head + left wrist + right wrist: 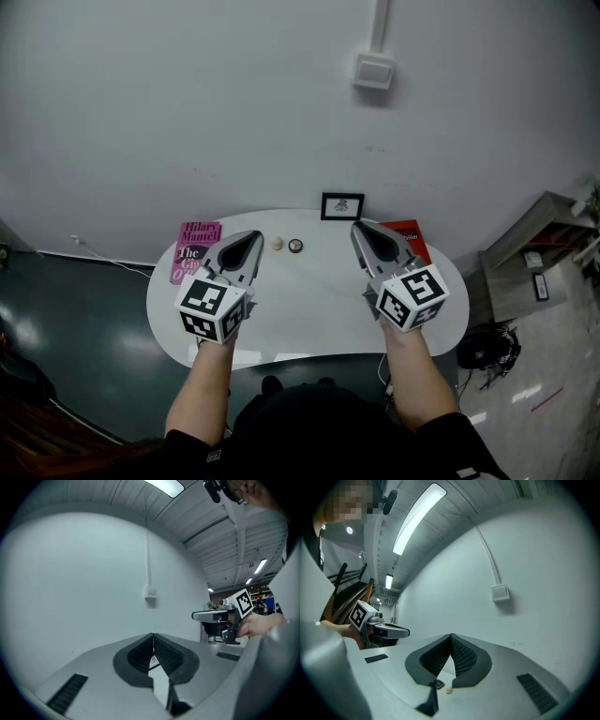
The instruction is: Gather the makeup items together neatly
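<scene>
Both grippers are held level over the white table (309,323), with nothing in either.
Left gripper (249,240): jaws together, tips touching, empty (its own view shows only wall and a sliver of table past them).
Right gripper (363,232): jaws also fully closed, empty.
The makeup items sit between the two grippers, toward the table's far edge. A cream ball (277,244) and a small round compact (295,246) are just beside each other, not touching. Neither gripper touches them (the right gripper view catches both low, under its jaws).
Also on the table: a pink book (194,249) at the left edge by the left gripper, a red book (411,238) partly under the right gripper, and a small framed picture (342,206) at the back against the wall.
</scene>
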Action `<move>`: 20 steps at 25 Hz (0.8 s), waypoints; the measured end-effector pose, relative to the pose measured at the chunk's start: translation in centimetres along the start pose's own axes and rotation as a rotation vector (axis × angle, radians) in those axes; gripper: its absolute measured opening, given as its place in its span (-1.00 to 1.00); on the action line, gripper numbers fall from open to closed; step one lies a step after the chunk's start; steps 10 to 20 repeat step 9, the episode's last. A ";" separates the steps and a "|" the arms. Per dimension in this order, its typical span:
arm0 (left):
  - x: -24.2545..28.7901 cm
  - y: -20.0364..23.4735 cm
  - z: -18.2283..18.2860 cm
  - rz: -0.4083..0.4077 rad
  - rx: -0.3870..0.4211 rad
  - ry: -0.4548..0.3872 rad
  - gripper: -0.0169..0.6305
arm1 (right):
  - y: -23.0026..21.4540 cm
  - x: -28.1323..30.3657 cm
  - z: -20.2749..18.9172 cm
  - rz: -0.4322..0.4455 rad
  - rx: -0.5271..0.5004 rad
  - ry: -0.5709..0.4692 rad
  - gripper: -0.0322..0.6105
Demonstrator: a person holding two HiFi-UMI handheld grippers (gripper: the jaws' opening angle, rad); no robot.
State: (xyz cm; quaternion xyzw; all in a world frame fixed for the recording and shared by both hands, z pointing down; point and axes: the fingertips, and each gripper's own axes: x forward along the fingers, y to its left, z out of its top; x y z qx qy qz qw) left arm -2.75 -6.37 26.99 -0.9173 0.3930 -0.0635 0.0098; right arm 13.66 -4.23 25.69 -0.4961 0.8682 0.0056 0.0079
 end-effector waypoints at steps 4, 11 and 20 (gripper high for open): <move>-0.1 0.2 -0.4 0.035 -0.009 0.007 -0.91 | -0.8 0.0 -0.5 -0.034 0.041 -0.008 -0.79; -0.3 1.5 -1.6 0.081 -0.025 0.020 -0.91 | -2.2 -0.2 -1.9 -0.063 0.061 0.011 -0.79; -0.3 1.5 -1.6 0.081 -0.025 0.020 -0.91 | -2.2 -0.2 -1.9 -0.063 0.061 0.011 -0.79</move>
